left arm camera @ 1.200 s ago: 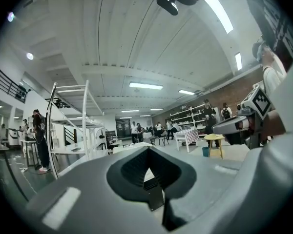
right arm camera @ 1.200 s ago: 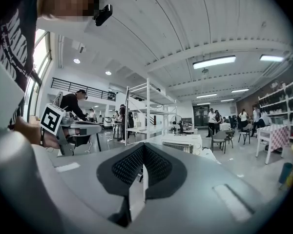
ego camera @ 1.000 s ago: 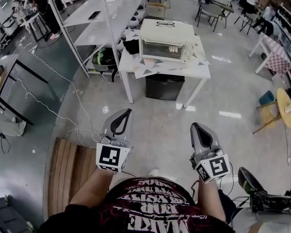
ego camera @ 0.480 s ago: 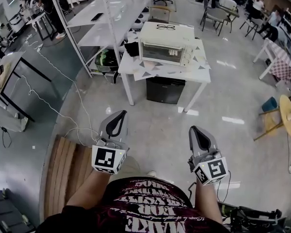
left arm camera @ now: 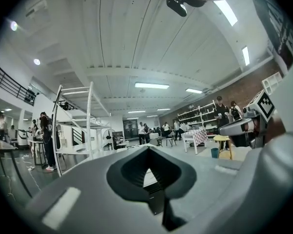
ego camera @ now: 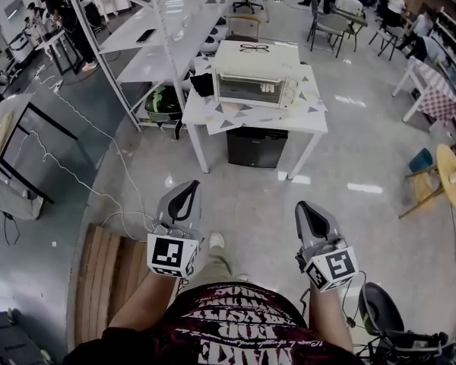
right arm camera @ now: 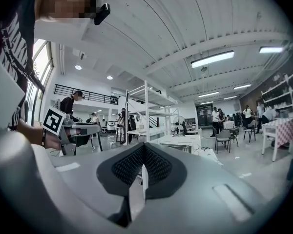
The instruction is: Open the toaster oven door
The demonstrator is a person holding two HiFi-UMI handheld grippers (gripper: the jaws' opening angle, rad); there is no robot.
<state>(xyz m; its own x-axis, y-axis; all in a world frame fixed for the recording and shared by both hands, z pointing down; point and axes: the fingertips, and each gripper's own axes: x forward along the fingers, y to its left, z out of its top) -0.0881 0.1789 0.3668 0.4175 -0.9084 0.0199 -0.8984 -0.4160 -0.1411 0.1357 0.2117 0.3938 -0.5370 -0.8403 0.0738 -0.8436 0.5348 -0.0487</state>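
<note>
A cream toaster oven (ego camera: 254, 75) with its glass door shut stands on a white table (ego camera: 304, 112), far ahead of me across the floor. My left gripper (ego camera: 190, 186) and right gripper (ego camera: 302, 207) are held low in front of my body, both shut and holding nothing, pointing toward the table. In the right gripper view the oven (right arm camera: 178, 143) shows small just above the shut jaws of that gripper (right arm camera: 143, 149). The left gripper (left arm camera: 147, 151) has its jaws meeting at the tip, and they hide most of the table.
A black box (ego camera: 257, 146) sits under the table. A white metal rack (ego camera: 148, 44) runs along the left. A wooden pallet (ego camera: 106, 276) and floor cables (ego camera: 99, 188) lie at my left. A yellow stool (ego camera: 447, 173) stands at the right. People and chairs are far behind.
I have walked a little toward the table: the oven sits slightly lower and nearer in view. A shoe now shows between the grippers. Both grippers stay shut in the same pose.
</note>
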